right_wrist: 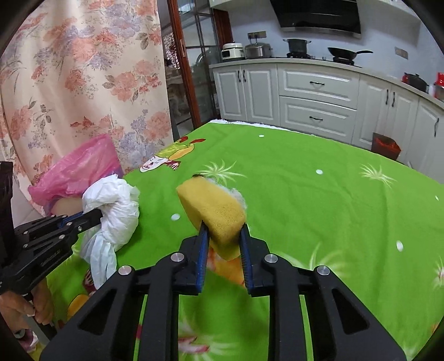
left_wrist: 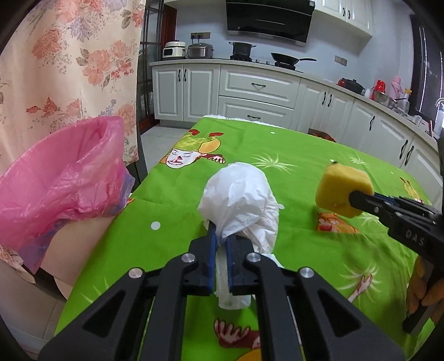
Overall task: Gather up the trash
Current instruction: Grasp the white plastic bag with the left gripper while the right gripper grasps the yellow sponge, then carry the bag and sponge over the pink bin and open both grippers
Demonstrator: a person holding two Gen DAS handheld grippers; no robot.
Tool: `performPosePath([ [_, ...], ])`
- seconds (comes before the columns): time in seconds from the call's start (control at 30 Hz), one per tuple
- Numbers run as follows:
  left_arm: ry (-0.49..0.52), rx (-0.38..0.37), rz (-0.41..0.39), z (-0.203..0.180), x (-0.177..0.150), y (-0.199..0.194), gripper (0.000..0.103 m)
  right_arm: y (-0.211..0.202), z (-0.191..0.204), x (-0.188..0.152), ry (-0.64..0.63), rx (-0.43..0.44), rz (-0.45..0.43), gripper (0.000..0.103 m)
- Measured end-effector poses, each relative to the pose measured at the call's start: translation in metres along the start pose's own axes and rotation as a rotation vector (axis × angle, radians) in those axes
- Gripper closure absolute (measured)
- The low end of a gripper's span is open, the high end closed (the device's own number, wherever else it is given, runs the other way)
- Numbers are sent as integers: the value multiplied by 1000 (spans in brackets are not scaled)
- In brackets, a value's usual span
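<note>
Kitchen table (left_wrist: 305, 155) under green cloth: left hand-held gripper (left_wrist: 220, 236) pinches a white bag (left_wrist: 238, 194) at centre frame; right hand-held gripper (right_wrist: 223, 236) clamps a yellow sponge (right_wrist: 213, 208). Pink bin bag (left_wrist: 63, 177) at left.

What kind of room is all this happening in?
A home kitchen, by the look of it: a range hood over a wok on the stove, white cabinets under the counter, and a table with a green cartoon cloth.
</note>
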State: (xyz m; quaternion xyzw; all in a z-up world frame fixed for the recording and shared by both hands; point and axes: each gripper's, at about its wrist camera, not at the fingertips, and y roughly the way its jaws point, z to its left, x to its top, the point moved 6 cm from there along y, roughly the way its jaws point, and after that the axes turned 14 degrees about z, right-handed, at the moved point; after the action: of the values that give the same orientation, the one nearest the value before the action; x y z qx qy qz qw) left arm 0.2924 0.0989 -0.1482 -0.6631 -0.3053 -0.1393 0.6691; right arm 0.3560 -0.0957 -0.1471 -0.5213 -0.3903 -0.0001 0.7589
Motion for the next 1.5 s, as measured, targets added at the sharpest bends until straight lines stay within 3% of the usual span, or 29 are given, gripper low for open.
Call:
performPosePath([
  [0.4, 68, -41, -89, -12, -19, -51, 97, -37, 26, -44, 103, 72, -65, 81],
  [0.8, 79, -48, -131, -8, -41, -84, 97, -75, 53, -61, 132, 115, -130, 81],
  [1.1, 53, -26, -174, 15, -46, -107, 97, -83, 78, -55, 113, 101, -157, 81],
  [1.27, 24, -8, -208, 32, -45, -124, 97, -88, 106, -46, 54, 22, -190, 81],
  [1.5, -9, 21, -236, 57, -43, -140, 97, -90, 138, -30, -21, -21, -216, 81],
])
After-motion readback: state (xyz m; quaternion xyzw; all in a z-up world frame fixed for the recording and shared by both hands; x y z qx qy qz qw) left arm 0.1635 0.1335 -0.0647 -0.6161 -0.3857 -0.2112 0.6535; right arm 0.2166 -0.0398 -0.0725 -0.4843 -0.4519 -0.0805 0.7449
